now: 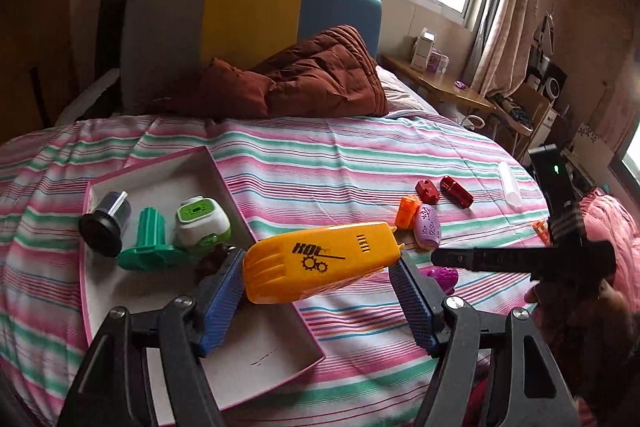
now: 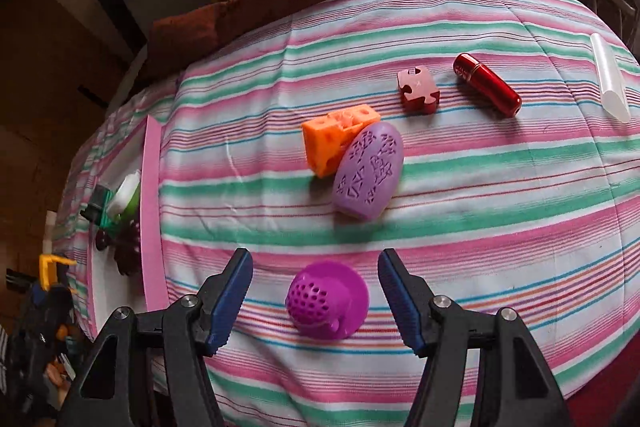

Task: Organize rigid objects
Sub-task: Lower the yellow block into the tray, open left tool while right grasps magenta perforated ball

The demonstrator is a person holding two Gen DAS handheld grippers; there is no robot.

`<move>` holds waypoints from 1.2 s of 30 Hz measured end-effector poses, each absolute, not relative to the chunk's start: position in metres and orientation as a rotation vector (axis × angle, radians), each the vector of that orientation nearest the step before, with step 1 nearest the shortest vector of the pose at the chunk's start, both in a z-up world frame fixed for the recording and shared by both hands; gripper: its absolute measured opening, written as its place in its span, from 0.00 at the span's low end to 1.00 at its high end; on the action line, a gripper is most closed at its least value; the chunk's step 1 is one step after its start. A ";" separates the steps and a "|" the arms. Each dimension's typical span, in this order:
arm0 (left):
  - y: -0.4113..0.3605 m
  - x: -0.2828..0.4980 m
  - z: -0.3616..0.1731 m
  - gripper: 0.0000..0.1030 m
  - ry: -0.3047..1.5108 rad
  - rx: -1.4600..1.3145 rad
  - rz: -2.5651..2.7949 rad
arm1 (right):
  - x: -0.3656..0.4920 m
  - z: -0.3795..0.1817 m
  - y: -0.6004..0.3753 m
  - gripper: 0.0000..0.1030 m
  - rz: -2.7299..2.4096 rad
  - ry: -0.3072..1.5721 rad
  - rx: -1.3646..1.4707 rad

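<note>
My left gripper is shut on a yellow plastic toy shell and holds it above the near corner of a pink-rimmed white box. A black cylinder, a green ribbed piece and a green-and-white toy lie in the box. My right gripper hangs open over the striped bedspread, with a purple perforated dome between its fingers but untouched. Beyond it lie an orange block, a lilac oval, a dark red puzzle cube and a red cylinder.
A clear tube lies near the bed's right edge. A brown quilt is bunched against the headboard. A wooden desk with small boxes stands to the right under the window.
</note>
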State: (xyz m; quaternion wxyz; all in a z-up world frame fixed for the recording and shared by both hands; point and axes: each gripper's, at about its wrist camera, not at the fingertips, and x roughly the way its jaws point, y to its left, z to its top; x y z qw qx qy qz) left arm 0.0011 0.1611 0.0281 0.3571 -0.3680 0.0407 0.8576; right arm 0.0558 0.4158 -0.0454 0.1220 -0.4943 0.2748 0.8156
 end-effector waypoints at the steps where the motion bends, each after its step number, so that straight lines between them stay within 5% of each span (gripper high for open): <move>1: 0.155 0.000 0.028 0.71 0.092 -0.952 2.224 | 0.059 -0.048 0.409 0.64 2.374 0.780 -1.443; 6: 0.120 -0.007 0.027 0.71 0.038 -0.973 2.280 | 0.068 -0.067 0.388 0.58 2.336 0.750 -1.391; 9: 0.093 -0.015 0.021 0.71 -0.007 -1.009 2.325 | 0.066 -0.078 0.380 0.32 2.312 0.628 -1.347; 17: 0.021 -0.047 -0.016 0.71 -0.148 -1.220 2.430 | 0.066 -0.081 0.374 0.32 2.344 0.499 -1.306; 36: 0.069 -0.117 -0.048 0.73 0.085 -1.332 2.399 | 0.067 -0.080 0.376 0.32 2.364 0.524 -1.296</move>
